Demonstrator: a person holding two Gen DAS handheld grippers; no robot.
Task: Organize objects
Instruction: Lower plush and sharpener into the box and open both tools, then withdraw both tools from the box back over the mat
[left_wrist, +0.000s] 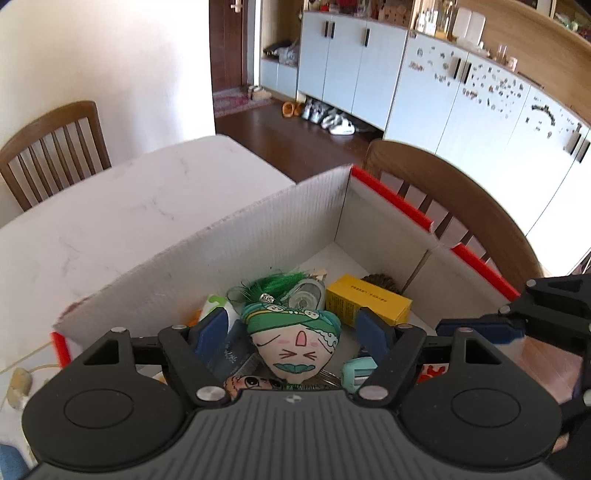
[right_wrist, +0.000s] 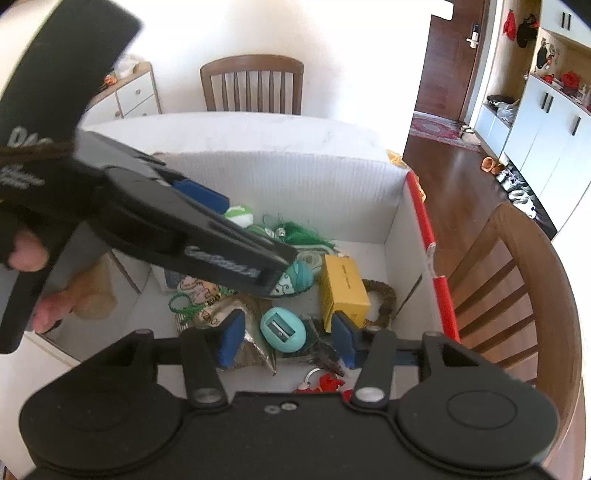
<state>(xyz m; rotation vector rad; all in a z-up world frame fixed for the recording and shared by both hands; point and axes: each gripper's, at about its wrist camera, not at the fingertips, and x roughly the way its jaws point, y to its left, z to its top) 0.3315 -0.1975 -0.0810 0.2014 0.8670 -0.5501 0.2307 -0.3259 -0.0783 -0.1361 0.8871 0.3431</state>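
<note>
— Where are you in the job?

— Both tongs over the white box (left_wrist: 236, 236). My left gripper (left_wrist: 291, 328) stands well apart around the doll-face pouch (left_wrist: 295, 345), pads clear of it; my right gripper (right_wrist: 288, 334) is parted above the teal sharpener (right_wrist: 282, 330), holding nothing.

— Next?

— Everything seems to be in the box, so I'd lift clear and look for strays.

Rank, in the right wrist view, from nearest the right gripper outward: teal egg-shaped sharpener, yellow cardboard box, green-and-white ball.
1. Teal egg-shaped sharpener, between the right gripper's fingers.
2. Yellow cardboard box, beyond, rightward.
3. Green-and-white ball, by the back wall.
</note>
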